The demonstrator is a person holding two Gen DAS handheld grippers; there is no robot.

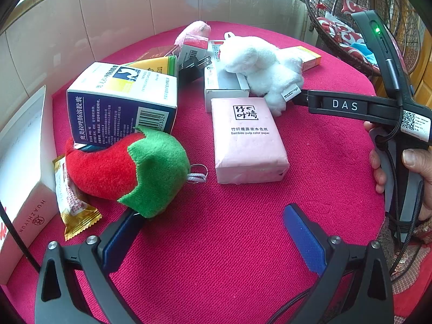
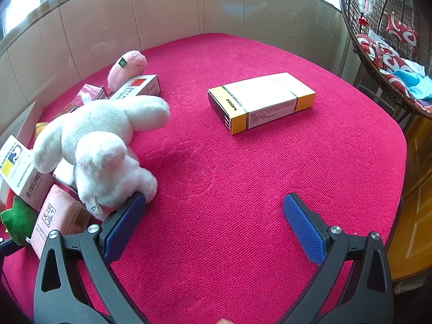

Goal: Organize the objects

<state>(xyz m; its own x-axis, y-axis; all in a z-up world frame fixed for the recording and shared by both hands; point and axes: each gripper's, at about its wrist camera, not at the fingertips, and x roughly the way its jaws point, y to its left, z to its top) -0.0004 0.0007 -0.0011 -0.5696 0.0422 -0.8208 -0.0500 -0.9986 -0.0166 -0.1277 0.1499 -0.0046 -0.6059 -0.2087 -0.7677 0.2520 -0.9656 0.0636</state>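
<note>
The left gripper (image 1: 213,232) hovers low over the red cloth of the desk (image 1: 229,243), jaws wide apart and holding nothing; its left pad sits just under the green cap of a plush strawberry (image 1: 127,167). The right gripper (image 2: 213,224) is likewise spread wide and empty, its left pad touching the foot of a white plush rabbit (image 2: 100,148), whose tag reads "HELLO KITTY".

Judging by that, the rabbit looks like the step in hand: shift the right jaws leftward so both pads straddle the soft body rather than the foot, then close gently, since plush squashes and slips.

Just beyond the left jaws lies a pink tissue pack (image 1: 248,140) printed "Bamboo pulp color paper", touching the rabbit. Beside the strawberry stands a blue and white medicine box (image 1: 121,102) with Chinese text and a barcode. Toward the far right corner a yellow-ended box (image 2: 262,101) marked "Merck" lies apart. A "HUAZHIYUN" box (image 1: 24,189) stands at the left edge
</note>
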